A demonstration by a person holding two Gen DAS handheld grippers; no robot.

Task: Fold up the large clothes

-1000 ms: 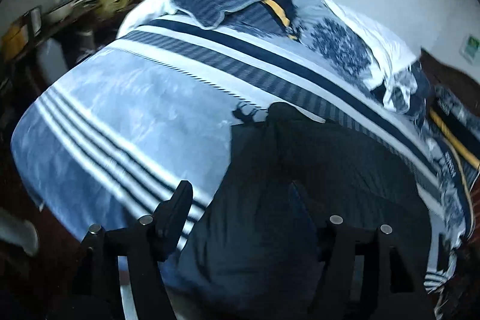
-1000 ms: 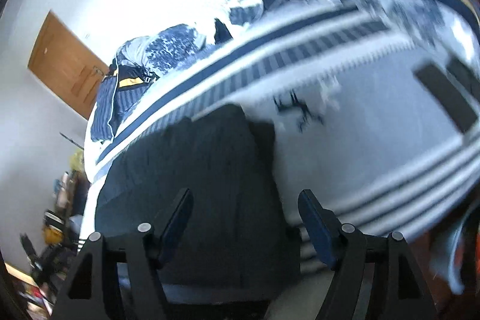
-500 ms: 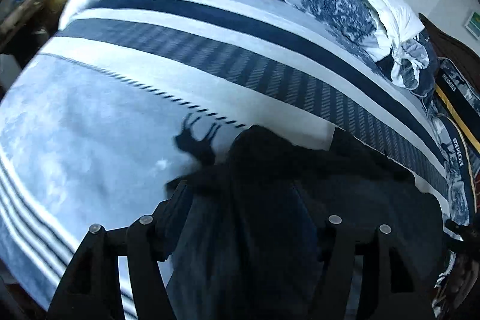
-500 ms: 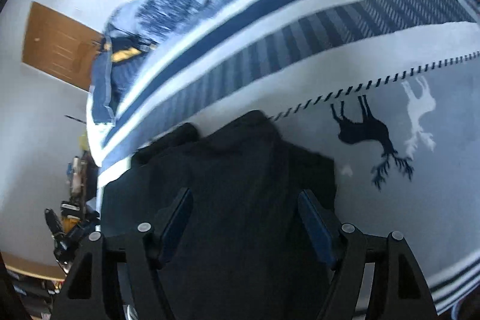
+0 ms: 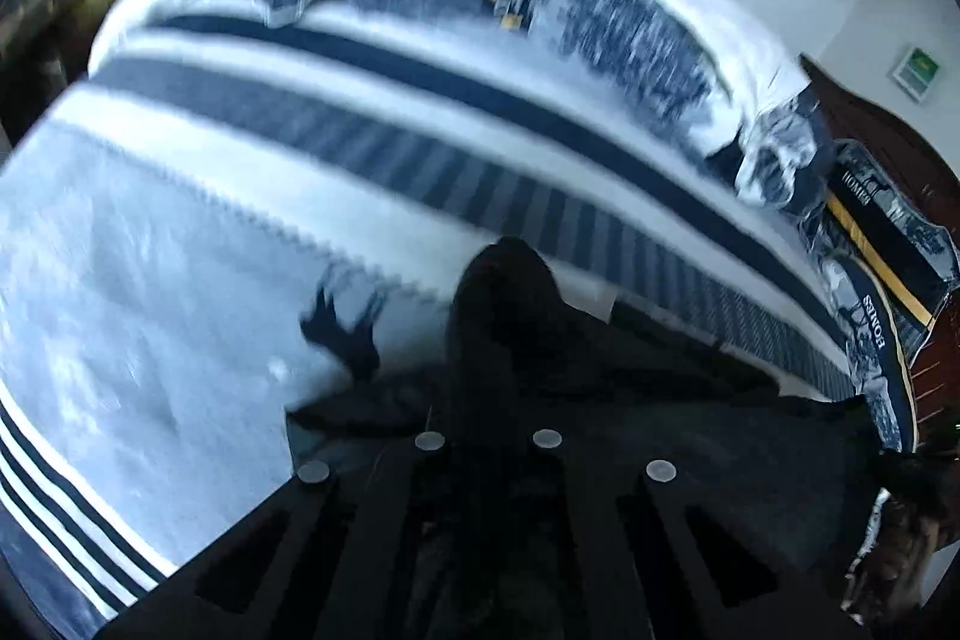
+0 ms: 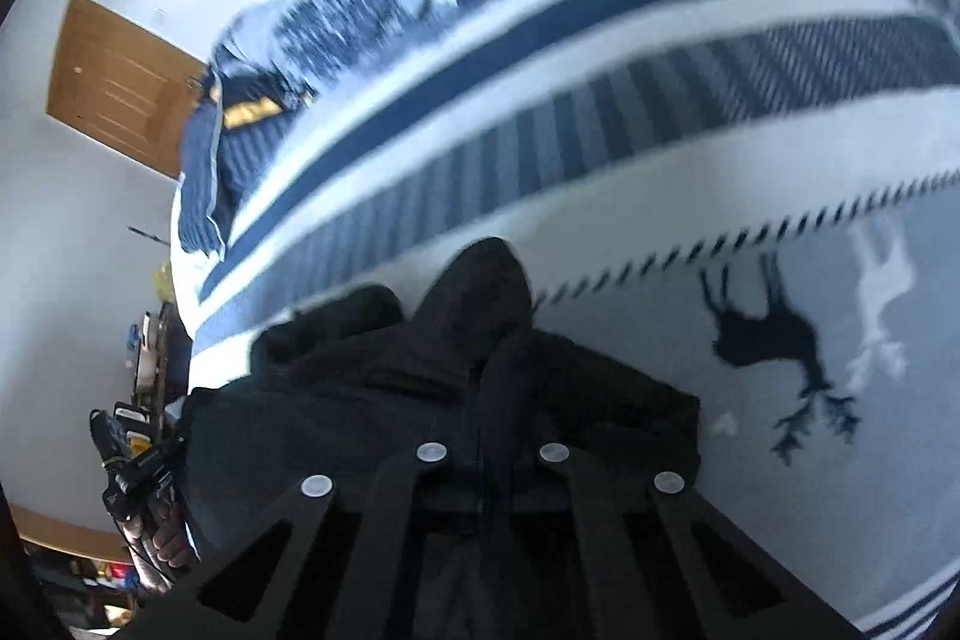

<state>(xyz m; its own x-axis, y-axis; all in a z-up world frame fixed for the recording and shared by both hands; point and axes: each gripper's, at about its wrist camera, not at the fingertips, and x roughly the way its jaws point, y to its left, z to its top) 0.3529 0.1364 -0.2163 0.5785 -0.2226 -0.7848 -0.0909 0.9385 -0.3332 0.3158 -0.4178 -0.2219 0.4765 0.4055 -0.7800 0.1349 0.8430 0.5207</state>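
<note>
A dark garment lies spread on the blue-and-white striped bed cover. In the left wrist view my left gripper has its jaws closing tight together on the garment's edge, and a ridge of dark cloth stands up just beyond them. In the right wrist view my right gripper is closing the same way on the dark garment, with a peaked fold of it rising ahead. The fingertips of both are buried in the cloth.
Crumpled bedding and pillows are heaped at the far side of the bed. A wooden headboard stands to the right, a brown door on the far wall. A hand with the other gripper shows at the garment's left edge.
Both grippers stood wide open over the garment, moved forward along it, and their jaws have now come together on the cloth, bunching a fold up in front of each.
</note>
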